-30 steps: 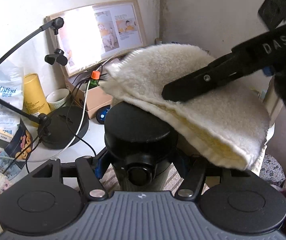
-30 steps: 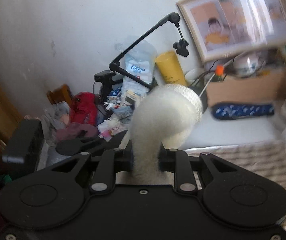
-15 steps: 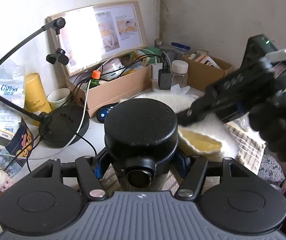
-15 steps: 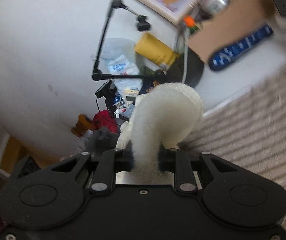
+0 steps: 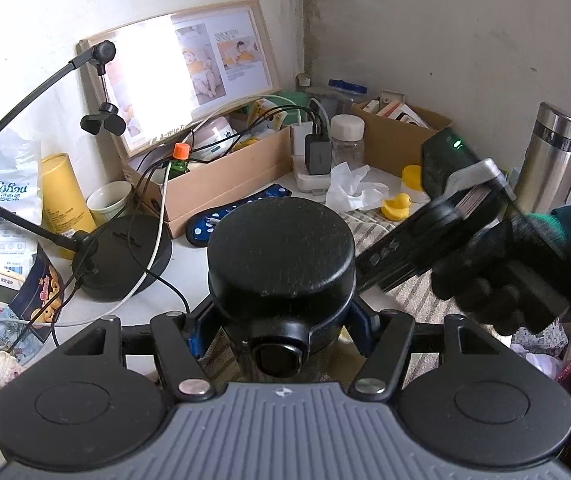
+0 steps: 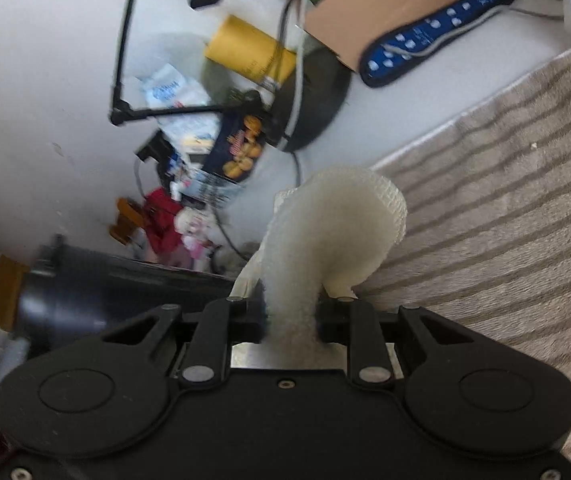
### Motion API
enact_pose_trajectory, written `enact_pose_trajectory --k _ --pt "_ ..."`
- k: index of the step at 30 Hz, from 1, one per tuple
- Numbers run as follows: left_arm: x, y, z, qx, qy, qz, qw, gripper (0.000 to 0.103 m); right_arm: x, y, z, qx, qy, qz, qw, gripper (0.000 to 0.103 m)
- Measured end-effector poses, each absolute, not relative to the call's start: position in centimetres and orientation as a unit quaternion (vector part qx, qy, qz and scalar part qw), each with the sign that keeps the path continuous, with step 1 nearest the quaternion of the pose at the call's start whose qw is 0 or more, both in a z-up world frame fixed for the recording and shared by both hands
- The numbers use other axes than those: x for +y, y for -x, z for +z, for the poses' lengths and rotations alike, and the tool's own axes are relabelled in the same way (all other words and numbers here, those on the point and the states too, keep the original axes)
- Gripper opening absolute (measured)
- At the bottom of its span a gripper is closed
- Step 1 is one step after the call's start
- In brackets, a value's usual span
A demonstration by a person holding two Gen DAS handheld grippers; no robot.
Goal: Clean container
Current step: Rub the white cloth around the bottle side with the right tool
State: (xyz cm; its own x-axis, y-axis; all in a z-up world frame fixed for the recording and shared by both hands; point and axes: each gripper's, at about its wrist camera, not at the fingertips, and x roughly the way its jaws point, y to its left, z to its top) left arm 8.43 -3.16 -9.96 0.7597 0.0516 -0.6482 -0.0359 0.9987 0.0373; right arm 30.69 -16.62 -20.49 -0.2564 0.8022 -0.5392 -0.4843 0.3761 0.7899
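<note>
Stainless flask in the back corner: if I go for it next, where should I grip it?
Probably the plain steel body below the dark band on the stainless flask, coming from the front: it stands upright against the wall, so the body's straight round sides suit two fingers.

The right gripper [image 6: 290,312] pinches a fluffy white cloth [image 6: 337,220] between its two black fingers. The cloth curls up and over, and its far end hangs above a striped grey mat [image 6: 505,184]. A black container [image 6: 97,292] lies to the left, just beside the gripper. Farther off sit a yellow tube [image 6: 249,54], a brown box [image 6: 397,4] and a blue spotted case [image 6: 437,44]
</note>
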Motion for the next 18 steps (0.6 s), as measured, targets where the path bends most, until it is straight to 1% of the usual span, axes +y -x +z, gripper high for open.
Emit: enact_pose_trajectory --k 7,12,18 --pt "-2.9 -8.4 -9.9 0.349 -0.013 0.014 0.937 0.064 -16.2 -30.4 -21.9 0.571 -0.1 0.544 0.606 0.02" --pt "-2.7 -8.7 -9.7 0.352 -0.024 -0.01 0.936 0.064 -16.4 -29.7 -21.8 0.556 -0.086 0.545 0.622 0.02" --pt "-2.4 -9.7 -8.8 0.354 -0.112 -0.145 0.917 0.064 -16.8 -28.8 -21.6 0.536 -0.07 0.546 0.64 0.02"
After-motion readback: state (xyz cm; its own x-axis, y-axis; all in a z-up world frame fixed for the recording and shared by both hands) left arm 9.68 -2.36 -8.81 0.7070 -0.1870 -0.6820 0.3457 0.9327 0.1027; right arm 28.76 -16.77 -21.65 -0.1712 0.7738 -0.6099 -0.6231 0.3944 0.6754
